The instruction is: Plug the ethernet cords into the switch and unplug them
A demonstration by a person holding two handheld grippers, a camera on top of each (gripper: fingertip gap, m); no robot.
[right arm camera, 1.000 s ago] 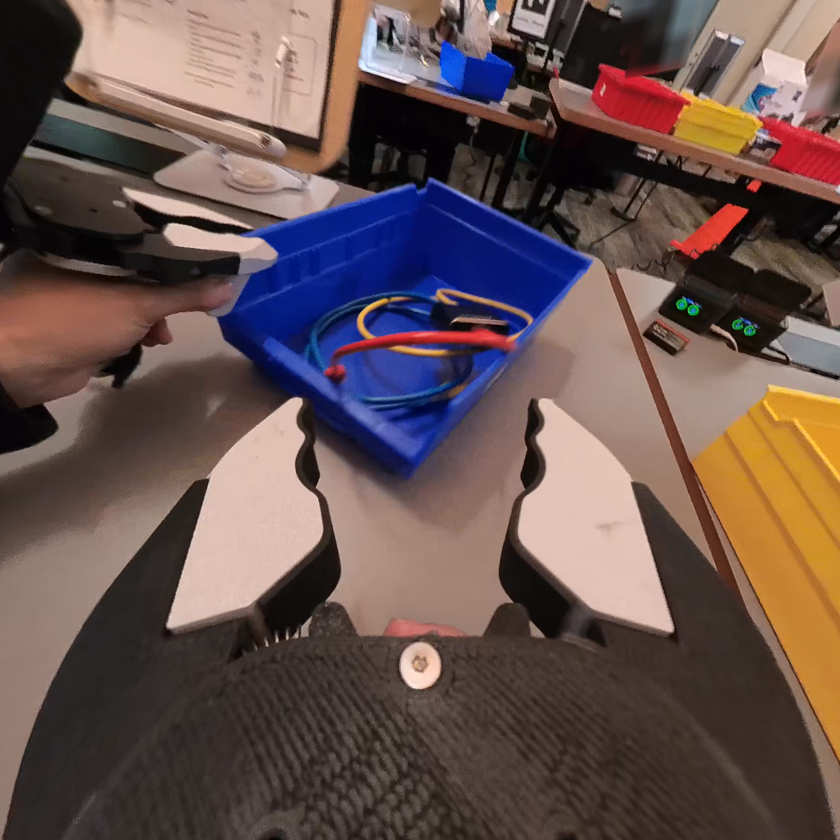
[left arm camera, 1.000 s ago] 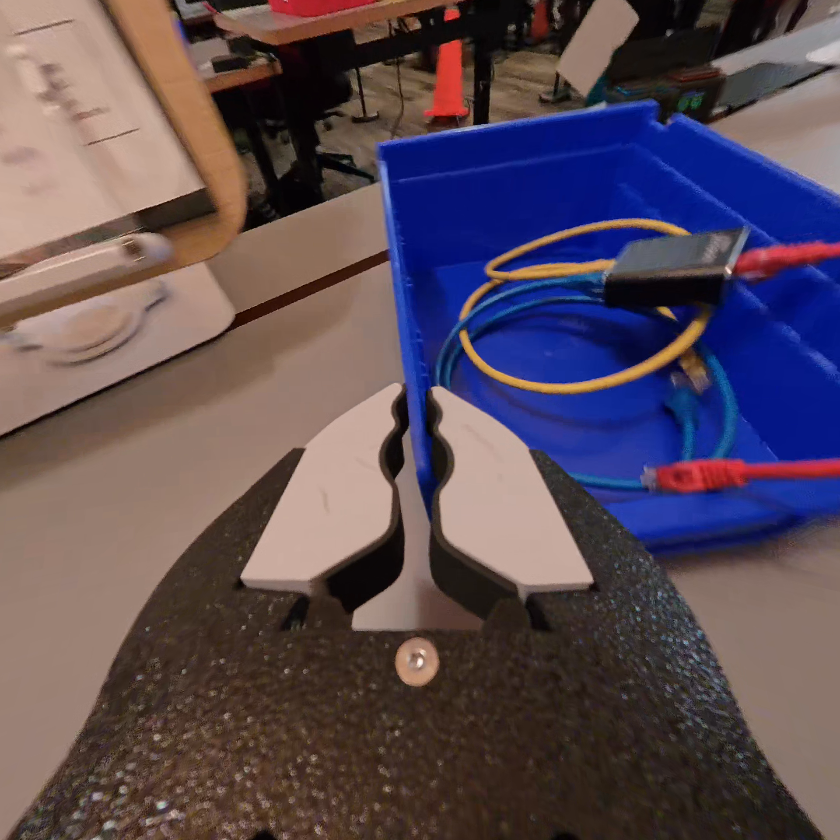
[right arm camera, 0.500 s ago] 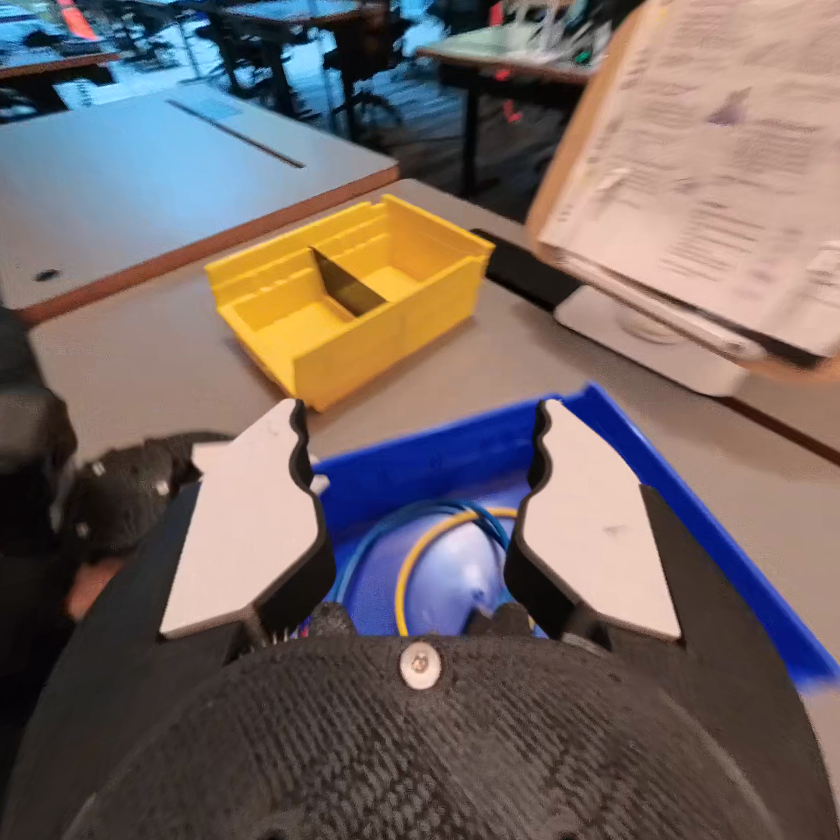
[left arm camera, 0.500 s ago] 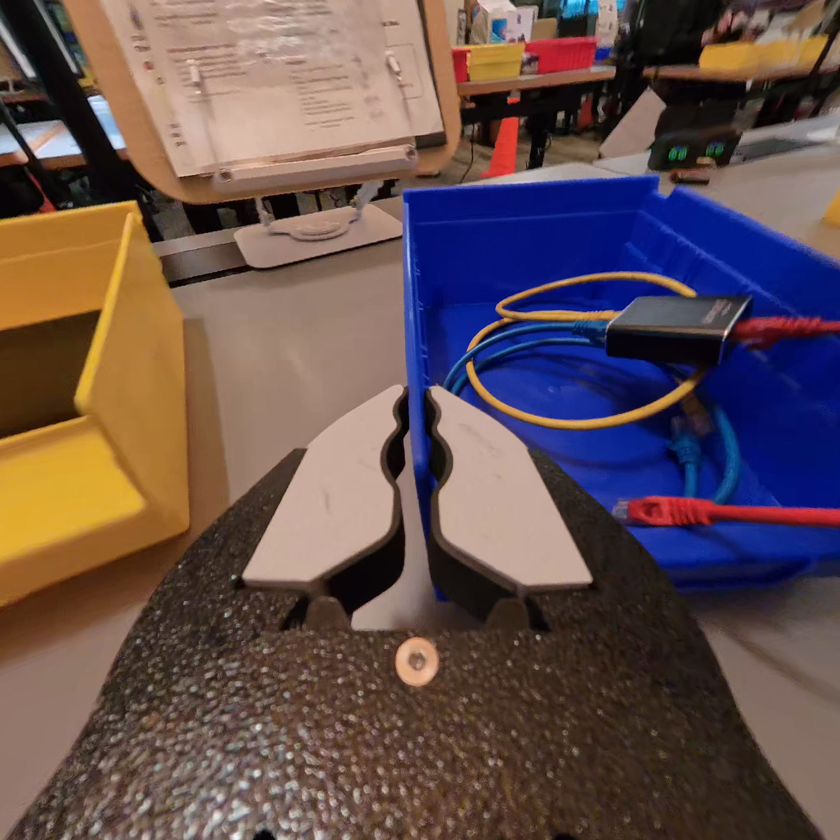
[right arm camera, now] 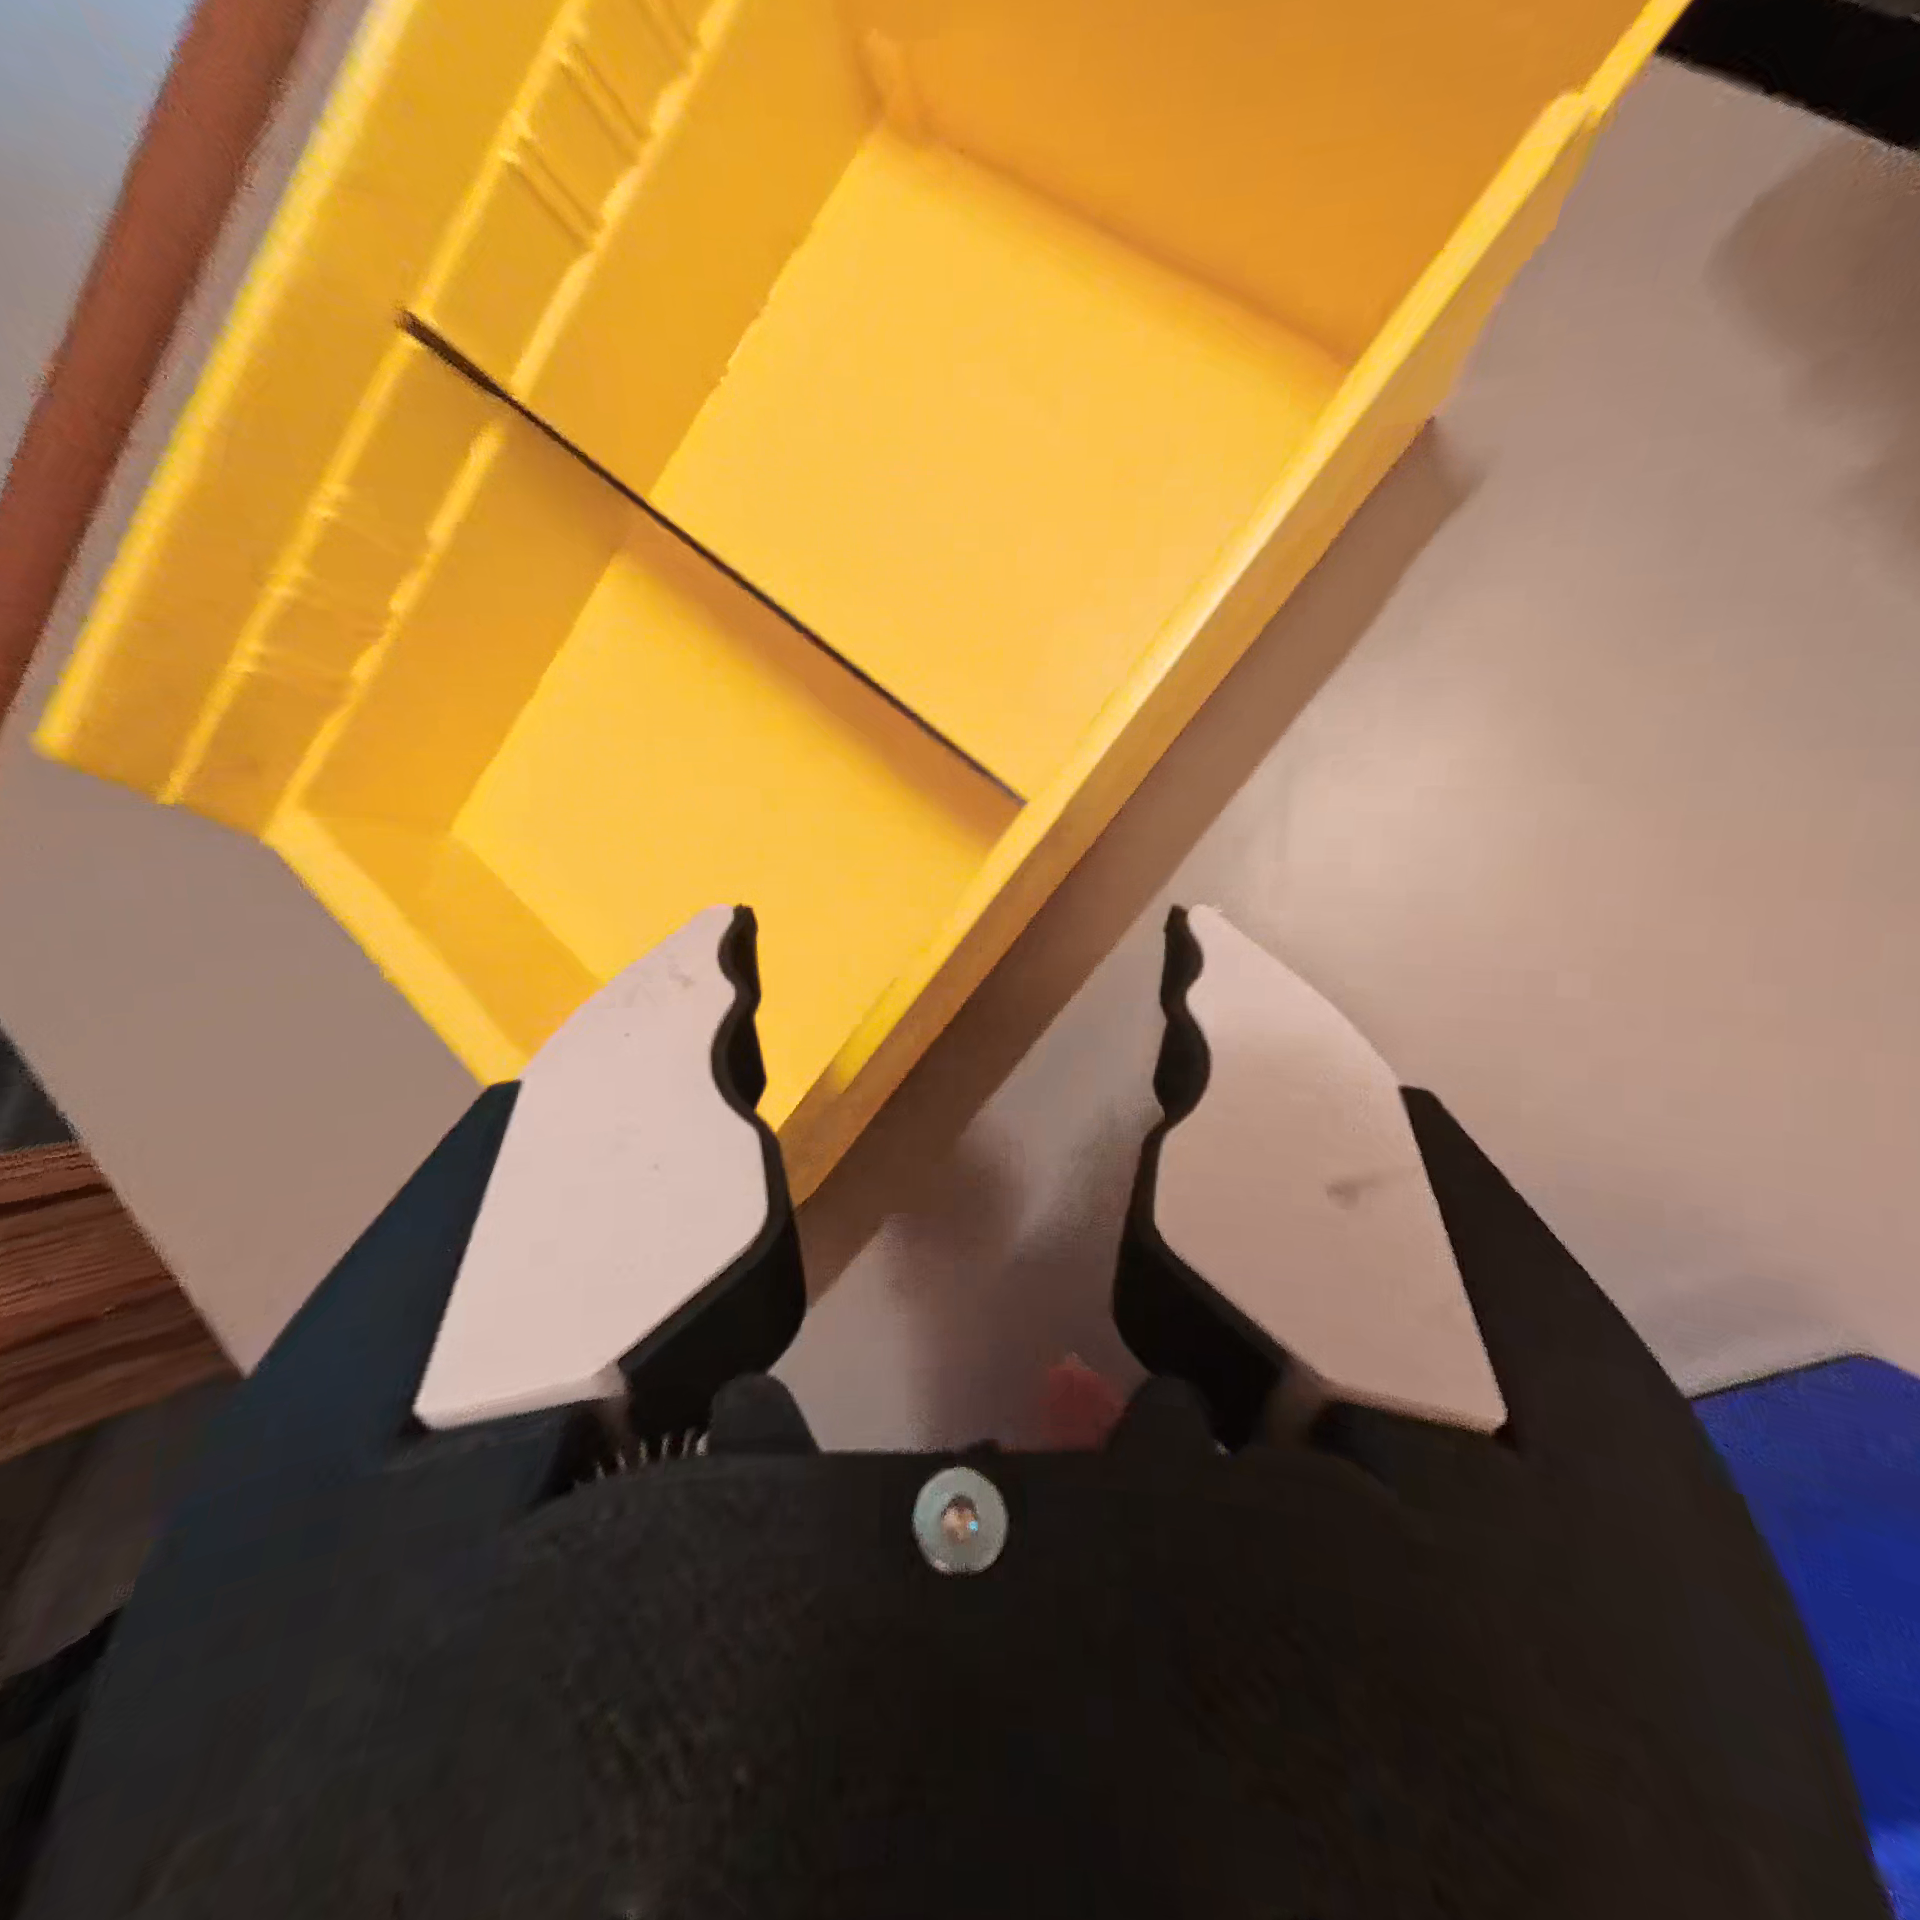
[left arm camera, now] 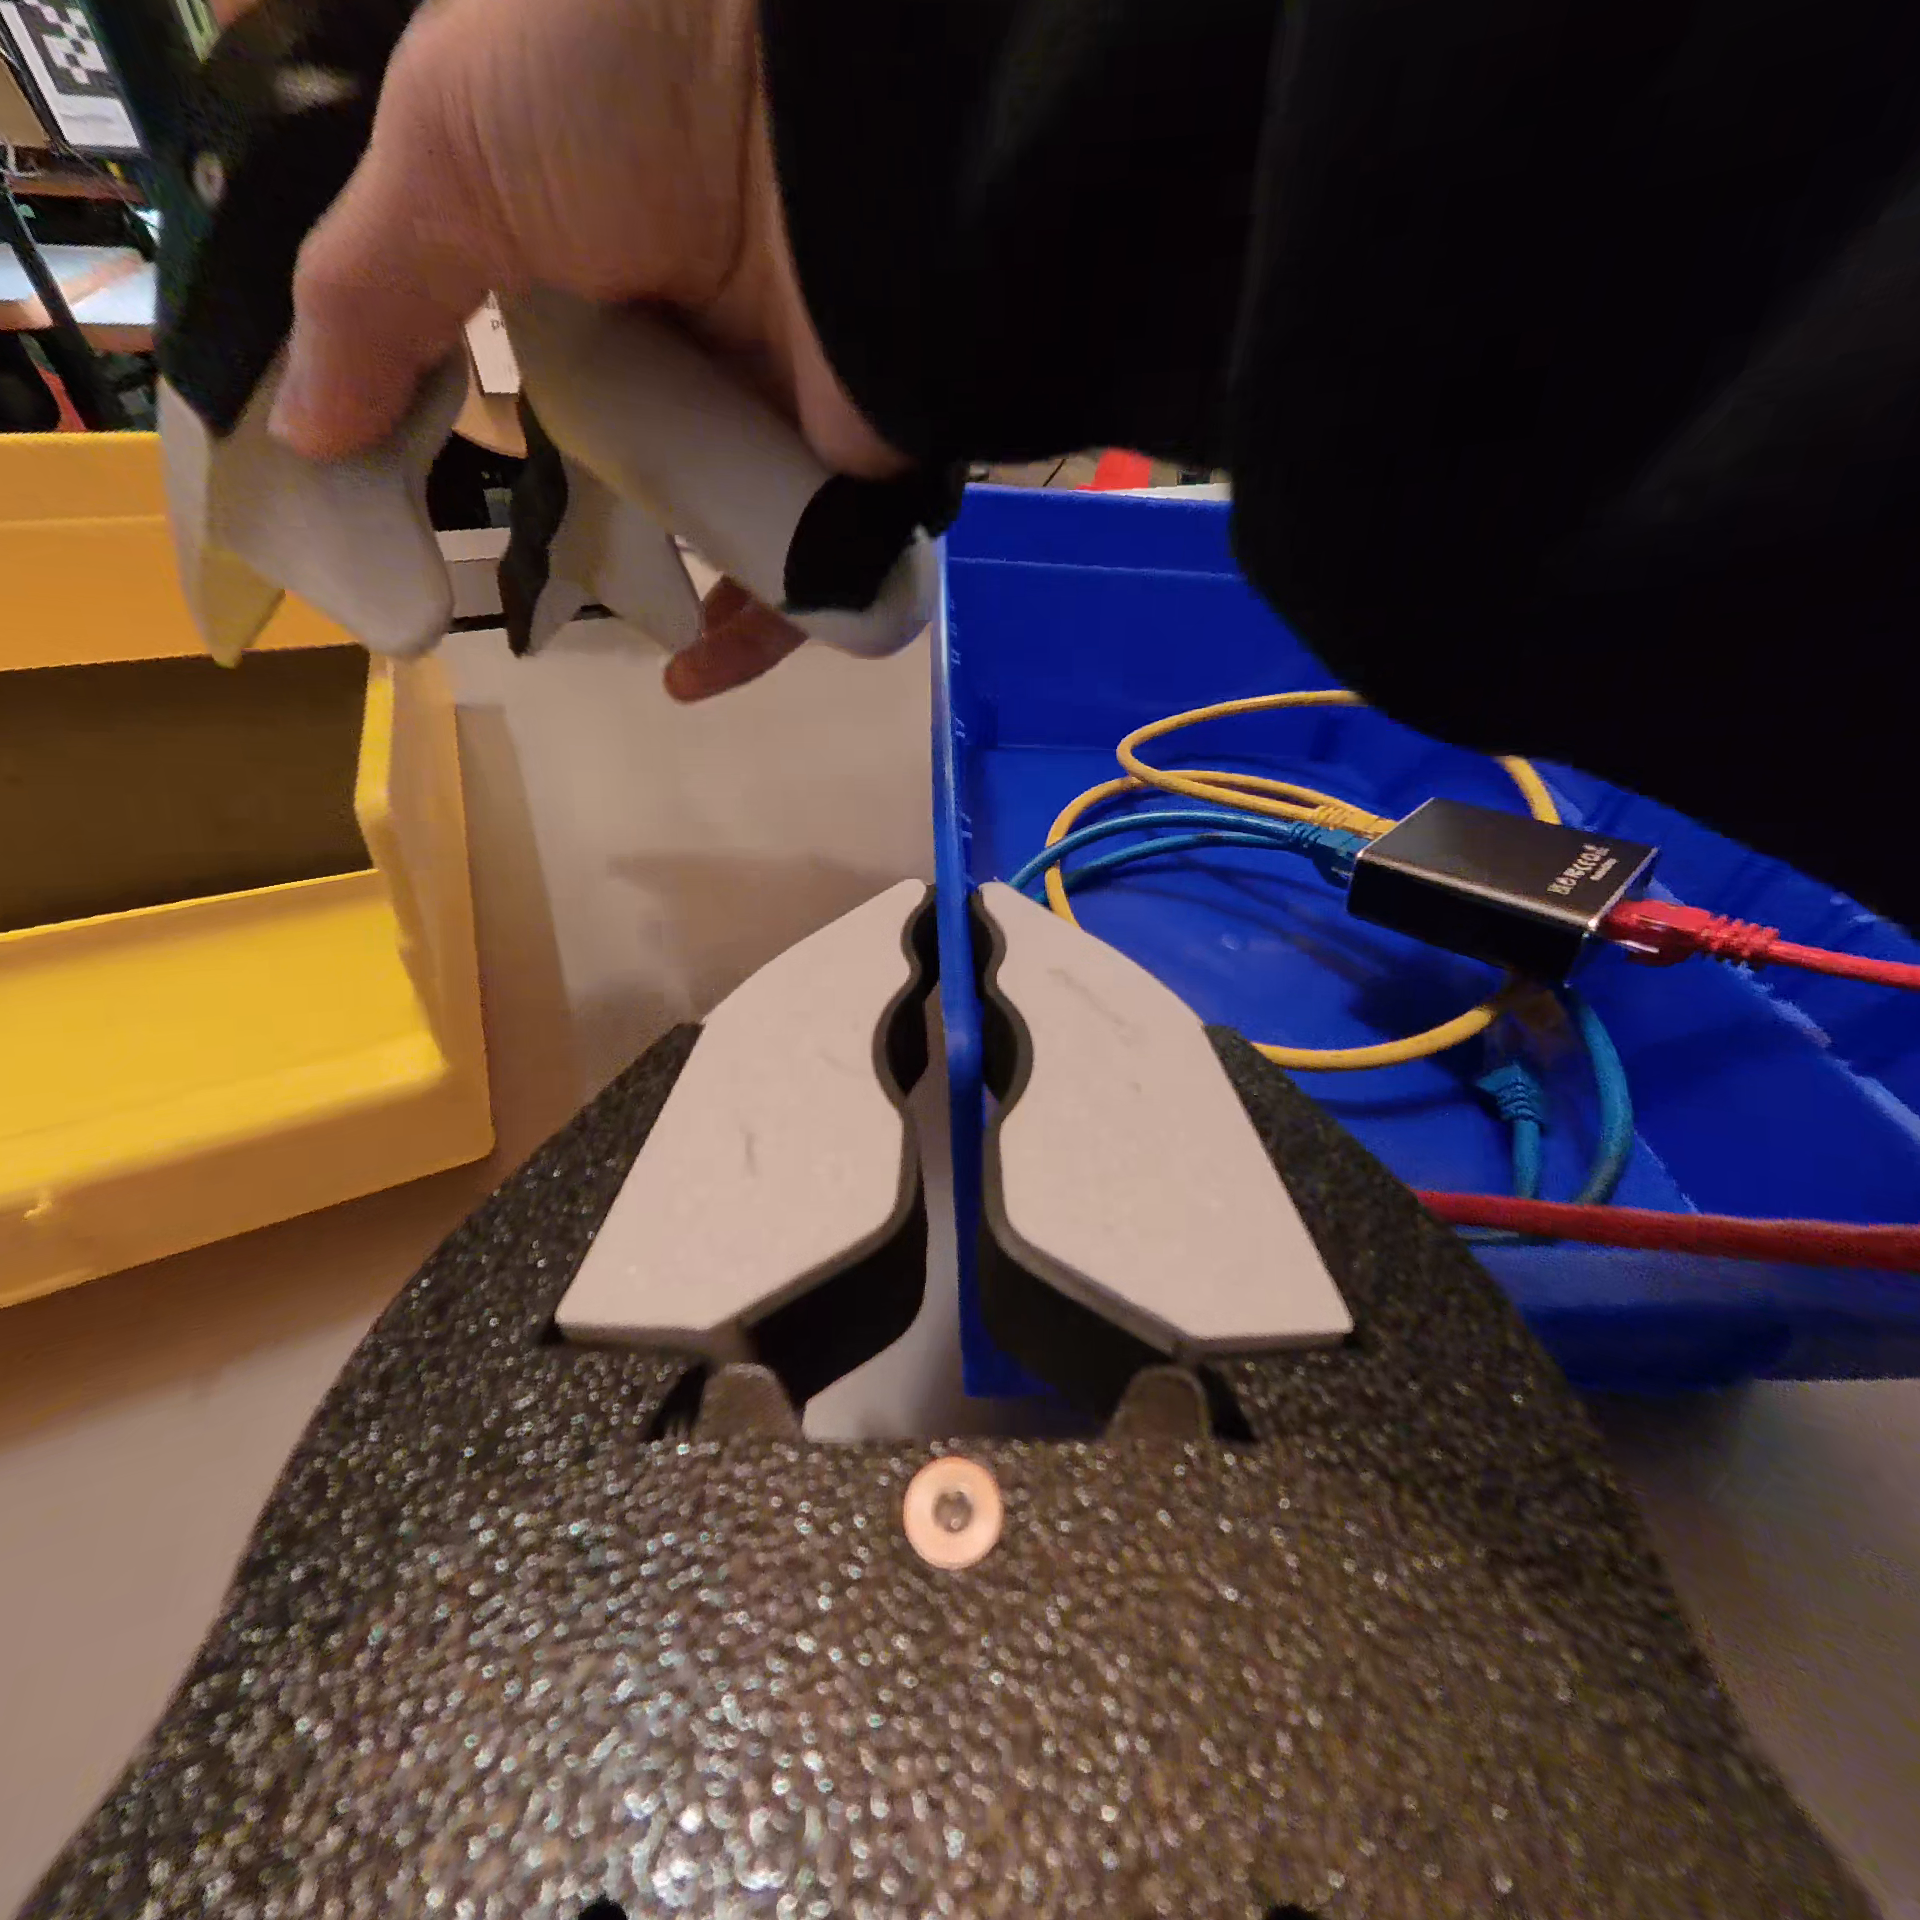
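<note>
A black switch point(left arm camera: 1496, 883) lies in the blue bin point(left arm camera: 1039, 623), with a red cord point(left arm camera: 1704, 935), a yellow cord point(left arm camera: 1195, 727) and a blue cord point(left arm camera: 1143, 836) plugged into it. The loose blue plug lies on the bin floor. My left gripper point(left arm camera: 948, 894) is shut on the blue bin's left wall, one finger on each side. My right gripper point(right arm camera: 961, 920) is open and empty, looking down over the near corner of the yellow bin point(right arm camera: 1351, 488). It also shows in the left wrist view point(left arm camera: 374, 644), held by a hand above the table.
The yellow bin has a thin dark divider point(right arm camera: 717, 561) and shows nothing inside; it stands left of the blue bin point(left arm camera: 208, 1039). Grey table point(left arm camera: 675, 810) shows between the two bins. A dark sleeve fills the upper right of the left wrist view.
My right gripper has swung from above the blue bin over to the yellow bin and now points down at it. My left gripper stays shut on the blue bin's wall.
</note>
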